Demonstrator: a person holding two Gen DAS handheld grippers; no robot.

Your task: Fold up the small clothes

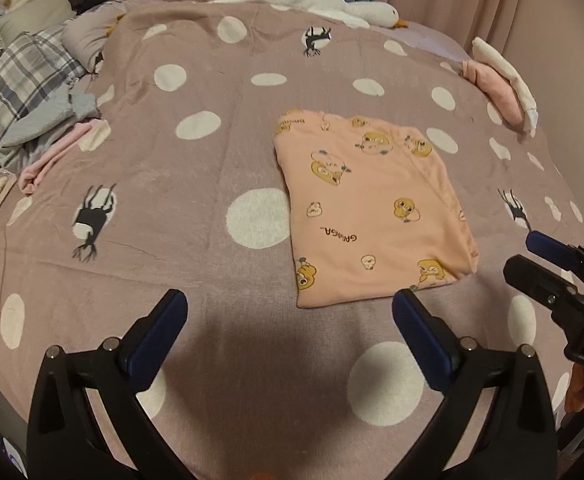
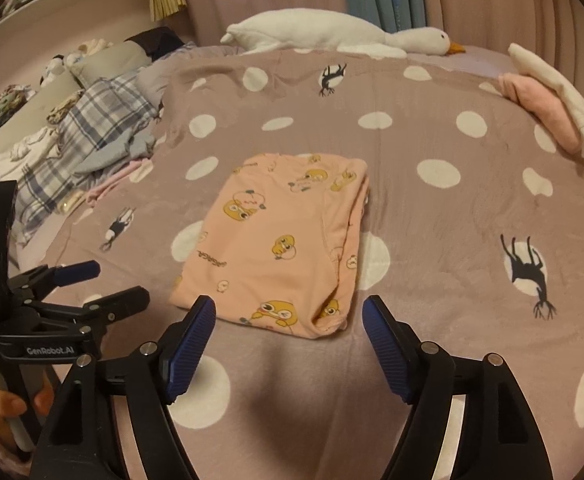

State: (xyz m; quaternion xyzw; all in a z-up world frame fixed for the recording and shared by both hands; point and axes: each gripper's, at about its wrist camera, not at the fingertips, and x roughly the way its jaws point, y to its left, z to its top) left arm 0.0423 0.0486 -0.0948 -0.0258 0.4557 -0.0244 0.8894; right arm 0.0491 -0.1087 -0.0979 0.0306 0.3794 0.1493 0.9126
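Pink folded garment [image 1: 372, 216] on dotted blanket [image 1: 196, 184]

The pink shirt [image 2: 276, 248] is soft, smooth cloth. Under it, the dotted blanket [image 2: 432, 216] looks fuzzy. Behind it, the goose toy [image 2: 332, 32] is fluffy plush.

Peach cartoon-duck garment [image 2: 280, 248], folded into a flat rectangle, lying on the spotted bedspread, thicker folded edge at right

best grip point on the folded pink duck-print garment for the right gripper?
Probably the near right corner of the pink garment, approached low from the near side. Its layered folded edges bunch there and lift slightly off the blanket, directly ahead of the open right gripper.
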